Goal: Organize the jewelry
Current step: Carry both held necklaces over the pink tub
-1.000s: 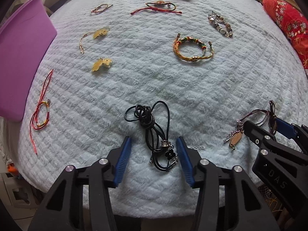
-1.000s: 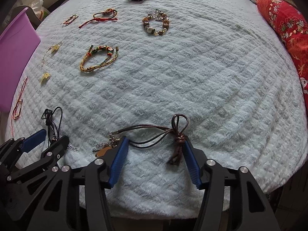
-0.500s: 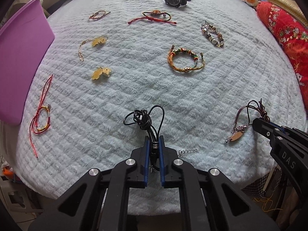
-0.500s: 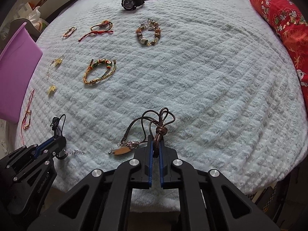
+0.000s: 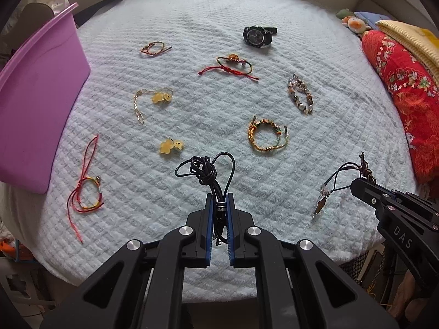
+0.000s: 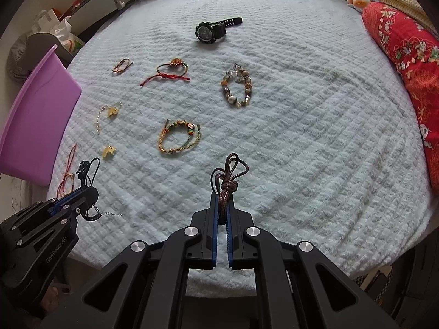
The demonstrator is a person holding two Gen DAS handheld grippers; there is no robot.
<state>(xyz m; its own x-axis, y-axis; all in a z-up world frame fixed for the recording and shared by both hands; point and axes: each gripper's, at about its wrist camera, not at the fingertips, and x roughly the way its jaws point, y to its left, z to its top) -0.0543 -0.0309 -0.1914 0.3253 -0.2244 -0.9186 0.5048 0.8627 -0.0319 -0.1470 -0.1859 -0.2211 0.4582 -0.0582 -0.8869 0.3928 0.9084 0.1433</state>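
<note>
My left gripper [image 5: 220, 200] is shut on a black cord necklace [image 5: 205, 168], lifted off the pale blue blanket [image 5: 192, 104]; its loops stick up past the fingertips. In the right wrist view the same gripper [image 6: 87, 192] shows at lower left with a small chain dangling. My right gripper [image 6: 222, 198] is shut on a brown cord necklace [image 6: 229, 174], knotted loops above the pads. Seen from the left wrist view, that gripper [image 5: 359, 185] holds the brown cord [image 5: 340, 174] with a pendant [image 5: 320, 204] hanging below.
Still on the blanket: a black watch [image 5: 258, 35], a red string bracelet [image 5: 230, 65], a beaded bracelet [image 5: 300, 94], a yellow braided bracelet [image 5: 267, 135], yellow pendants [image 5: 170, 146], a red-yellow cord [image 5: 87, 192]. A purple bin [image 5: 35, 104] stands left, a red pillow [image 5: 406, 90] right.
Both grippers went from open around their necklaces to shut on them, then rose, lifting the black cord and the brown cord off the blanket.
</note>
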